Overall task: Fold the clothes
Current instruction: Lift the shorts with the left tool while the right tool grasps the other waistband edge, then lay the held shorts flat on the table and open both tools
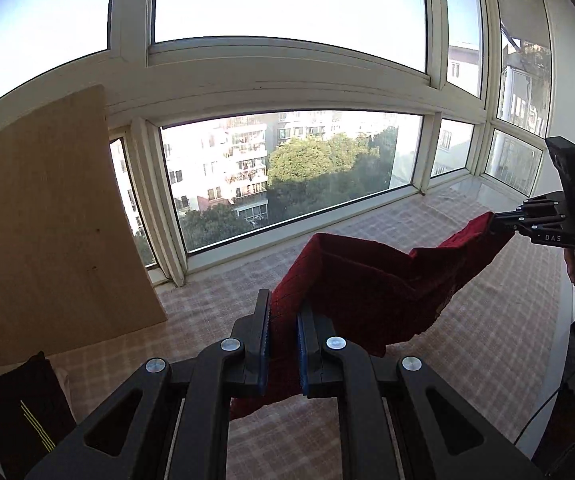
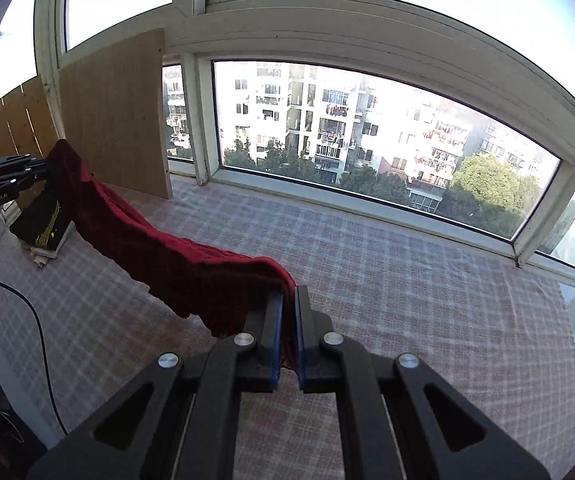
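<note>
A dark red garment (image 1: 371,276) hangs stretched in the air between my two grippers, above a checked cloth surface (image 1: 467,340). My left gripper (image 1: 283,308) is shut on one end of it. My right gripper (image 2: 288,300) is shut on the other end (image 2: 191,264). In the left wrist view the right gripper (image 1: 495,222) shows at the far right, pinching the garment's corner. In the right wrist view the left gripper (image 2: 45,172) shows at the far left, holding the garment's other corner. The garment sags in the middle and its lower edge hangs loose.
A checked cloth (image 2: 407,280) covers the sill-like surface below a wide window (image 2: 367,128). A wooden board (image 2: 115,120) leans at the left. A folded black garment with yellow stripes (image 2: 45,224) lies on a pale folded item at the left. A black cable (image 2: 43,344) runs by the left edge.
</note>
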A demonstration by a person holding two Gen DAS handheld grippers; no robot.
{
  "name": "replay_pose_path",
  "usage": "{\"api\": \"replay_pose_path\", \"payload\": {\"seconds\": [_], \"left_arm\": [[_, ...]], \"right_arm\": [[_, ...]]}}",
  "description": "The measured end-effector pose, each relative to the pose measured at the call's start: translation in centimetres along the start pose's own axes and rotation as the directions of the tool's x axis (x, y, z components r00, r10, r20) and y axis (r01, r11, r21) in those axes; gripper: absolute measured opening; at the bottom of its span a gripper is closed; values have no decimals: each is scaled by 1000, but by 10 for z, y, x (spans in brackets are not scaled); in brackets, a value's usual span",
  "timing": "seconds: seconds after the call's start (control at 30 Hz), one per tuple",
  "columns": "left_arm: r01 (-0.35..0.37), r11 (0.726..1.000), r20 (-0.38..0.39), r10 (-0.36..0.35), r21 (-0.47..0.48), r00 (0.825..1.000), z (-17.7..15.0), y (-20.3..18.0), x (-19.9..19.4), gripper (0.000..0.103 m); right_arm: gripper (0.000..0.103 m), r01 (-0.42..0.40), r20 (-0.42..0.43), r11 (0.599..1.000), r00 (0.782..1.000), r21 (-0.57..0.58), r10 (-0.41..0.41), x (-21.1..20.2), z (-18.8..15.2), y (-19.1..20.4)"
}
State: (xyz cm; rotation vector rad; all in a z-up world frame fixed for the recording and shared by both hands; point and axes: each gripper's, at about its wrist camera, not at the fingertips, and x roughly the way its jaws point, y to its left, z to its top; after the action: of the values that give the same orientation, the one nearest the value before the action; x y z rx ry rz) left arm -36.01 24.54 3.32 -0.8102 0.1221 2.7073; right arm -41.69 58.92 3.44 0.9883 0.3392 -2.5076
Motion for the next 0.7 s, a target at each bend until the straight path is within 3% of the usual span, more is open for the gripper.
{"api": "replay_pose_path", "payload": {"seconds": [0.27,0.5,0.6,0.7], "left_arm": [[-10,1000,78,10,5,997,-25,32,-103,10],[37,999,57,-36,-12,998,-56,60,-164,10],[40,998,5,-40,-42,999,-71,81,-155,10],[8,996,-80,-15,-85,997,-90,109,-116,10]], "right_arm": [[5,12,26,996,1000,-84,-10,-42,16,97],[5,-1,-32,992,999,-123,-2,-52,8,166],[5,-19,-88,993,996,-118,9,-16,11,181],[5,-49,-151,993,988,-105,33,40,11,187]]}}
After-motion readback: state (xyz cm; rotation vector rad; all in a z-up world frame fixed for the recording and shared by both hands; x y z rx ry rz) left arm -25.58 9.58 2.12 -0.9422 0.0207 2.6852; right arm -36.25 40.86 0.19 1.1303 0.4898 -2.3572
